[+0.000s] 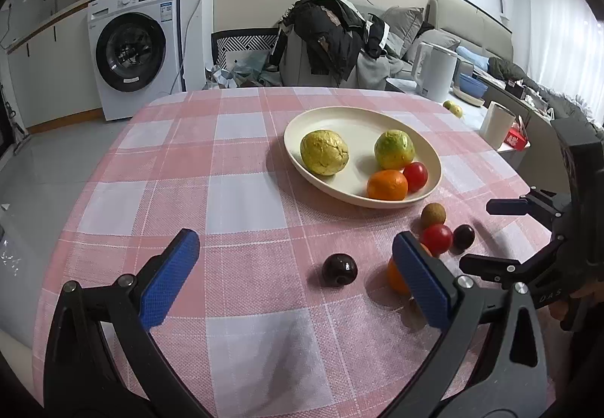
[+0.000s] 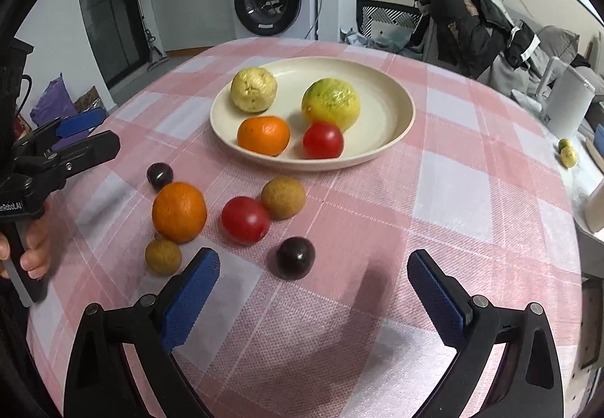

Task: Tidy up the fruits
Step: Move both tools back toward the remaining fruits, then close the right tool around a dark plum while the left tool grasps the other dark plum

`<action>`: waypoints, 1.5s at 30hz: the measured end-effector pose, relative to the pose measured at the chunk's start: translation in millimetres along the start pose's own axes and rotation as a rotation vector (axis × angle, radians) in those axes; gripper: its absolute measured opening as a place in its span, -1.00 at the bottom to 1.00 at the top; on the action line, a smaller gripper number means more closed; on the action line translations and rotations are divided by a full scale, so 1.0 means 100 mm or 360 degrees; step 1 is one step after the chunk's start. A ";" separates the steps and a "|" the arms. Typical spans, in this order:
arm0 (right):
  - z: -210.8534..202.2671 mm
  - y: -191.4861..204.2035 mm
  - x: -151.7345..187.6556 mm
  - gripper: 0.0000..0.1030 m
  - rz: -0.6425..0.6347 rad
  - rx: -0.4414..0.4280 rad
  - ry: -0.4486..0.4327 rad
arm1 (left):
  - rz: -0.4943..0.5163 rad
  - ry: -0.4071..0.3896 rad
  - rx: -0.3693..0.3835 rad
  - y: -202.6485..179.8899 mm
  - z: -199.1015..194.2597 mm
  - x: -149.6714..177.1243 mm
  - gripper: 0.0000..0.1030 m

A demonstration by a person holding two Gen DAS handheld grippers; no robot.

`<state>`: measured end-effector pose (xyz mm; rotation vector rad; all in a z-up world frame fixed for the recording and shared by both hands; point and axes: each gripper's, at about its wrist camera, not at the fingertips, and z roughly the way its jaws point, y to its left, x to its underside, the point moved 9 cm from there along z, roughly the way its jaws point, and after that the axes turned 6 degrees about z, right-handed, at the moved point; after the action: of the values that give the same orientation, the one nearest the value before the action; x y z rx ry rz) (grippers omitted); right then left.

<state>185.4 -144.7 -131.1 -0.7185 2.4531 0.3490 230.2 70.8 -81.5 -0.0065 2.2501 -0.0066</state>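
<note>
A cream plate (image 2: pixel 392 93) (image 1: pixel 339 119) on the pink checked tablecloth holds two yellow-green fruits, an orange (image 2: pixel 263 135) and a red tomato (image 2: pixel 322 140). Loose on the cloth lie an orange (image 2: pixel 179 212), a red tomato (image 2: pixel 245 219), two brown longans (image 2: pixel 283 198) (image 2: pixel 163 256) and two dark plums (image 2: pixel 295 257) (image 2: pixel 159 175). My right gripper (image 2: pixel 313 286) is open and empty, just short of the near plum. My left gripper (image 1: pixel 294 267) is open and empty, with a plum (image 1: pixel 339 269) between its fingers' line.
A white kettle (image 1: pixel 434 70), a paper roll (image 1: pixel 496 123) and small green fruits (image 1: pixel 453 108) stand on a side counter at the right. A chair piled with clothes (image 1: pixel 332 36) is behind the table. A washing machine (image 1: pixel 132 48) stands far left.
</note>
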 end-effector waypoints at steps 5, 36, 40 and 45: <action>0.02 0.04 0.03 0.74 -0.0017 -0.0039 0.0022 | 0.0011 0.0035 0.0007 -0.03 0.03 0.03 0.97; -0.03 0.15 0.04 -0.55 -0.0061 -0.0052 -0.0011 | 0.0062 0.0199 0.0038 -0.11 0.24 0.22 0.97; -0.11 0.14 -0.03 -0.55 -0.0047 -0.0077 -0.0057 | 0.0063 0.0231 0.0046 -0.12 0.28 0.25 0.97; -0.16 0.14 -0.09 -0.55 -0.0036 -0.0082 -0.0096 | 0.0065 0.0280 0.0048 -0.13 0.36 0.30 0.96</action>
<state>177.2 -135.4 -111.4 -0.7463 2.3850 0.4207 238.8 57.8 -127.3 0.0587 2.4251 -0.0197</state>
